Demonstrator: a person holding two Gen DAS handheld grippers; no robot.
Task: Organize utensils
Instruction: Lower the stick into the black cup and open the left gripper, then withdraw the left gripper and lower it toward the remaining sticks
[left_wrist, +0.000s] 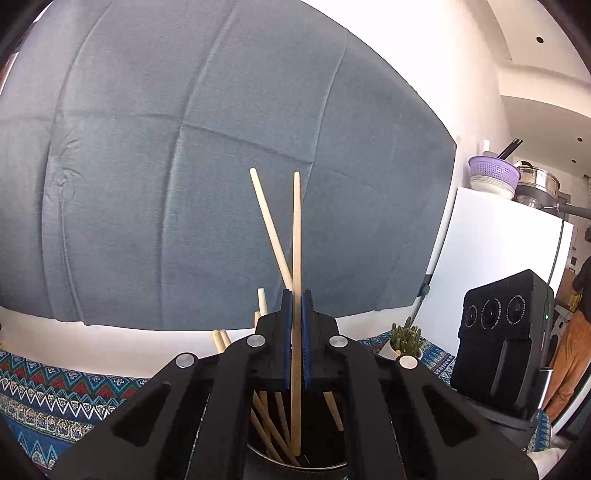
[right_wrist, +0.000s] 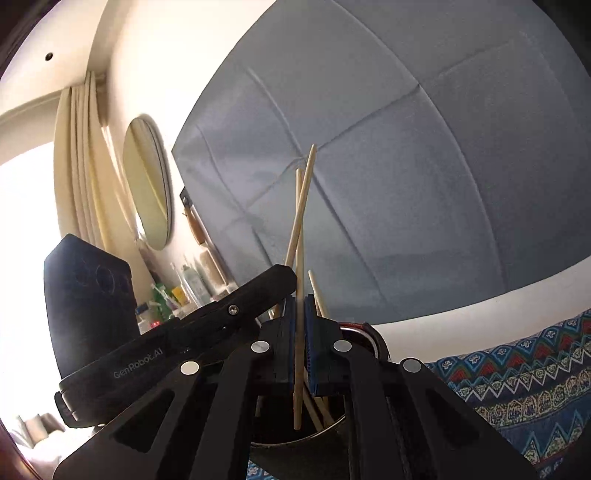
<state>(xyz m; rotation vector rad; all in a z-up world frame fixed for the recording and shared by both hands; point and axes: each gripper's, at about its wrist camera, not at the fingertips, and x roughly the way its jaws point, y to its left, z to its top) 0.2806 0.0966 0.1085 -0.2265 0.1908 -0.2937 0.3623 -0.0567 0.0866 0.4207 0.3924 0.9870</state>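
Wooden chopstick (left_wrist: 296, 240) upright in each nearly level gripper, left (left_wrist: 296, 295) and right (right_wrist: 300, 299), clamped tight.

In the left wrist view, the dark holder (left_wrist: 295, 467) is cut off by the bottom edge and mostly covered by the left gripper (left_wrist: 296, 339), whose body also hides the lower ends of the loose chopsticks (left_wrist: 275, 424) inside it. In the right wrist view, the holder's (right_wrist: 295, 443) base is hidden likewise. The small bottles (right_wrist: 166, 295) by the wall are too small to identify. A person's trousers (left_wrist: 570, 354) are cut off at the right edge.
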